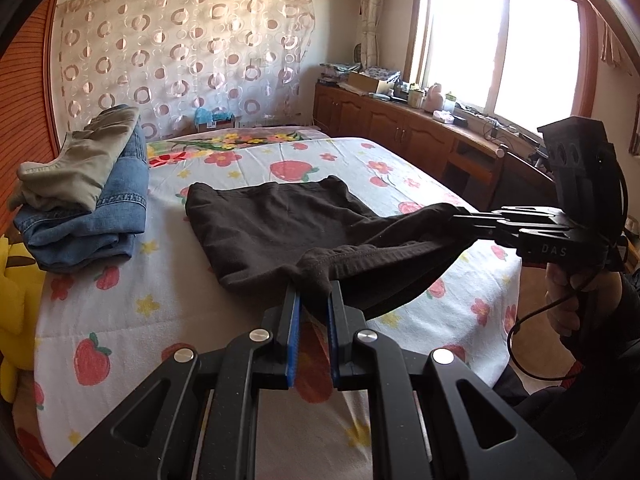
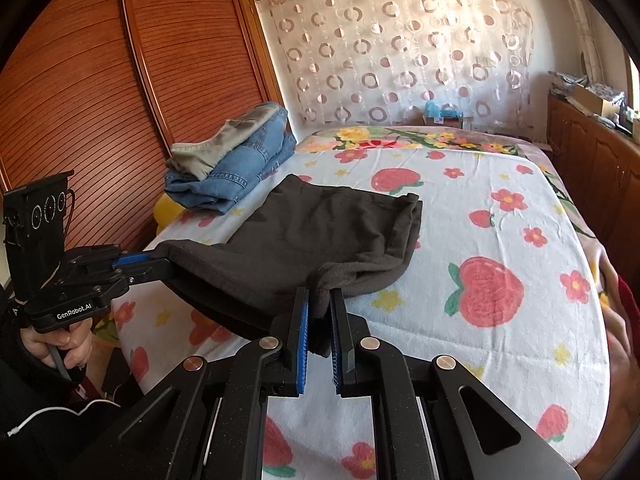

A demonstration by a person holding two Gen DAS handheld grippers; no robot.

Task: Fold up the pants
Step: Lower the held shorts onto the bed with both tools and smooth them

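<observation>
Dark brown pants [image 1: 276,220] lie on the strawberry-print bed [image 1: 120,304], their far part flat and their near end lifted. My left gripper [image 1: 314,286] is shut on the near left corner of the pants. My right gripper [image 2: 320,292] is shut on the near right corner of the pants [image 2: 320,228]. Each gripper shows in the other view: the right one [image 1: 460,216] at the right, the left one [image 2: 156,258] at the left. The cloth hangs stretched between them just above the bed's near edge.
A stack of folded clothes, beige pants [image 1: 84,160] on blue jeans [image 1: 108,216], sits at the bed's far left, also in the right wrist view [image 2: 236,160]. A yellow plush [image 1: 12,300] lies left. Wooden cabinets [image 1: 400,124] run along the right; a wardrobe [image 2: 100,100] stands left.
</observation>
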